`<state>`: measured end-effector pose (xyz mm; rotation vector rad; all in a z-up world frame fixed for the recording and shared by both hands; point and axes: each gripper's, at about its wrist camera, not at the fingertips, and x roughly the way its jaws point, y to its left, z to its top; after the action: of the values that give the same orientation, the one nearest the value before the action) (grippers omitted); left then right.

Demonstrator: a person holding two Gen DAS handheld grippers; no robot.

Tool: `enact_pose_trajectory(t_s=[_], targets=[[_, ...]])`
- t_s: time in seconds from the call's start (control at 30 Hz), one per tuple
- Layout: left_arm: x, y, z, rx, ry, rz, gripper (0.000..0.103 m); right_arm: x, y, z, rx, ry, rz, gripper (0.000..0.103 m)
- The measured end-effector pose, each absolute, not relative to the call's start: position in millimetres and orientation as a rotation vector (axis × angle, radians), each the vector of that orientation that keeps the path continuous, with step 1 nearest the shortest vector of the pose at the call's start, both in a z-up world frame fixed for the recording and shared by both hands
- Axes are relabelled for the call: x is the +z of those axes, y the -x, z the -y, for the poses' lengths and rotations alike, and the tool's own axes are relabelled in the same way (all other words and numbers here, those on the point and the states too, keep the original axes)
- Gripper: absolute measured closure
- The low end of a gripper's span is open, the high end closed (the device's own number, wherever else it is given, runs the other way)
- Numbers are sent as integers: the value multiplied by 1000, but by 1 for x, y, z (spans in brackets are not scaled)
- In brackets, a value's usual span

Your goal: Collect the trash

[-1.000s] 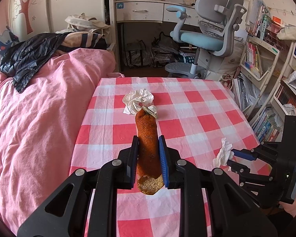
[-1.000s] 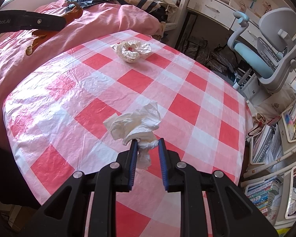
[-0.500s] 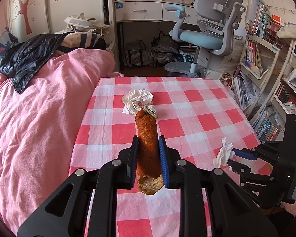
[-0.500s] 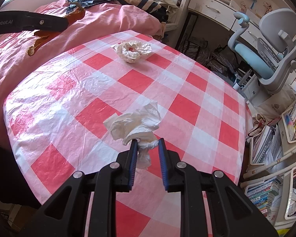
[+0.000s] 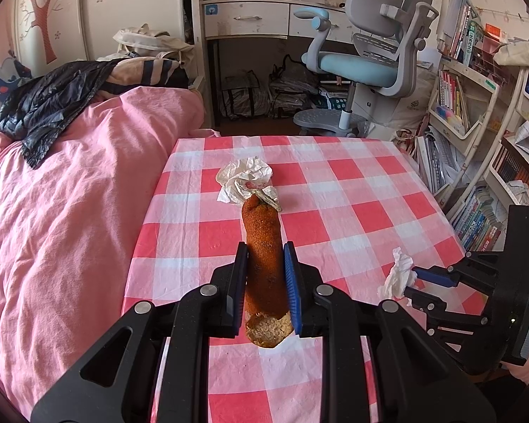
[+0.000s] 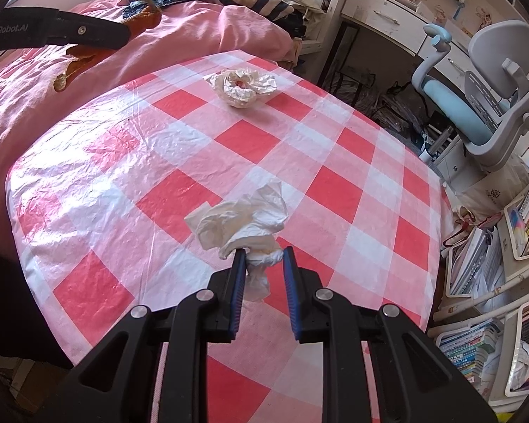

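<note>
My left gripper (image 5: 265, 250) is shut on a long orange peel piece (image 5: 263, 257) and holds it above the red-and-white checked table (image 5: 352, 218). My right gripper (image 6: 263, 253) is shut on a crumpled white tissue (image 6: 243, 222) and holds it above the table; it also shows at the right in the left wrist view (image 5: 414, 276) with the tissue (image 5: 396, 278). A crumpled white wrapper with red inside (image 6: 241, 86) lies on the far part of the table; the left wrist view shows it (image 5: 245, 178) just beyond the peel's tip.
A pink-covered bed (image 5: 70, 194) borders the table's left side, with a black jacket (image 5: 49, 105) on it. A grey-blue desk chair (image 5: 366, 60) and a white desk (image 5: 257, 17) stand behind. Bookshelves (image 5: 476, 141) line the right side.
The right gripper has shifted slightly with the tissue. The left gripper and the peel have barely moved.
</note>
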<state>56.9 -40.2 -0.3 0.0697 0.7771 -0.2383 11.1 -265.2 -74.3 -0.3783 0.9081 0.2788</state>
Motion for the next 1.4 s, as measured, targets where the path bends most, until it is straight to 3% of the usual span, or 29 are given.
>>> enact_pose_trajectory(t_s=[1.4], targets=[[0, -55, 47, -248, -77, -773, 84, -75, -9, 268, 260, 391, -893, 81]])
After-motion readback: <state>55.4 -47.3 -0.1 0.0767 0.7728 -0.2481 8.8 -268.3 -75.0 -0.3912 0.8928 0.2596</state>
